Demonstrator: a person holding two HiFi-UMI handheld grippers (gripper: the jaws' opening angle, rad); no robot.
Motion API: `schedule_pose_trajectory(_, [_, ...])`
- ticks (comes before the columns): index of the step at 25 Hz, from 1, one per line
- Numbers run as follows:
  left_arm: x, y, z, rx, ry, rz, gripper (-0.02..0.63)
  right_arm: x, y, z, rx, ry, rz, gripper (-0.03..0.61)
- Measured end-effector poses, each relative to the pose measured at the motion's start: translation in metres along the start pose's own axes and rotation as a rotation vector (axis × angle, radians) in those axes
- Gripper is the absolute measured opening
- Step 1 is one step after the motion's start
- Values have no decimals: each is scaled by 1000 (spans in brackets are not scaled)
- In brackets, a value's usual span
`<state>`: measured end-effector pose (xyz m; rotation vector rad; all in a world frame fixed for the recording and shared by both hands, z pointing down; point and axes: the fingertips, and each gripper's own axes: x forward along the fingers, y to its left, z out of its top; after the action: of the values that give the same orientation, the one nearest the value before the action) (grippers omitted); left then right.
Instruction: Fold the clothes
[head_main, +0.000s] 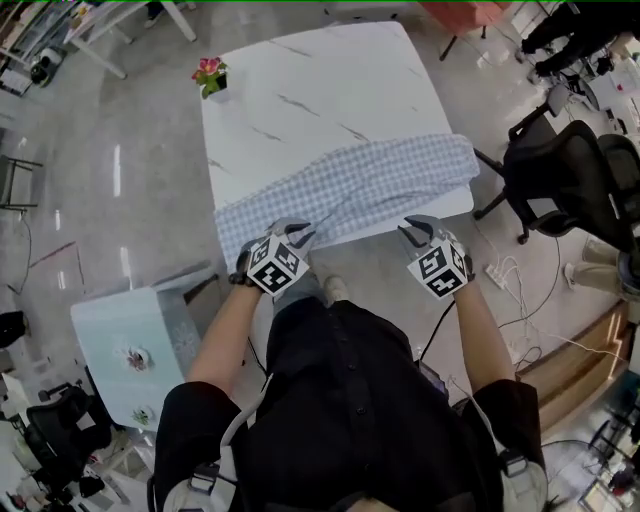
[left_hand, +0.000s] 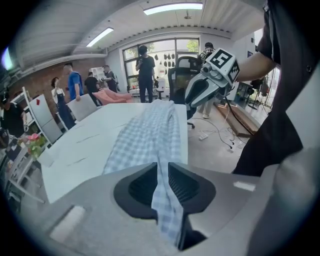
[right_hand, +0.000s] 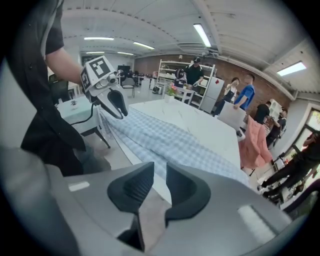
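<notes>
The left hand-held gripper (head_main: 297, 234) is clamped on a thin fold of the checked cloth (head_main: 360, 180), which lies stretched along the near edge of the white tabletop (head_main: 300, 90). The right hand-held gripper (head_main: 418, 232) hangs just off that edge, its jaws only narrowly apart with nothing between them. With only one end pinched, a pull would likely skew the cloth or drag it off the edge, spoiling the fold.
</notes>
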<state>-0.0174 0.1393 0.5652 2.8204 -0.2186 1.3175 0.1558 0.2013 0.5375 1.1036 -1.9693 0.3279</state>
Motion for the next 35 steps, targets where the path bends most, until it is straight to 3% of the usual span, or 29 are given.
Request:
schedule_pose_trajectory(7, [43,-7,22,59,25,-111,74,-3,-37,-17,75,37,-82,83])
schedule_pose_trajectory(10, [53,-2,28,55,32,-166,86,15,-42,-9,67,57,-65,83])
schedule_pose_trajectory(15, [65,5,35,47,24,-248,98,55,-39,0,-56,119,15,109])
schedule_pose_trajectory(21, [75,2,37,-11,35,-269,106,76,-48,-12,-178,169,120,143])
schedule_pose_trajectory(24, [78,-6,34,-36,60,-249,118,75,-50,-27,-236,181,205,144])
schedule_pose_trajectory(29, [90,-11,24,-62,136,-133,130,77,-62,-44,-347,173,273,132])
schedule_pose_trajectory(31, [93,-11,21,-101,156,-84,120,77,-65,-50,-391,166,301,64])
schedule_pose_trajectory(35, [92,-11,21,-123,187,2,109,70,-62,-56,-466,132,369,20])
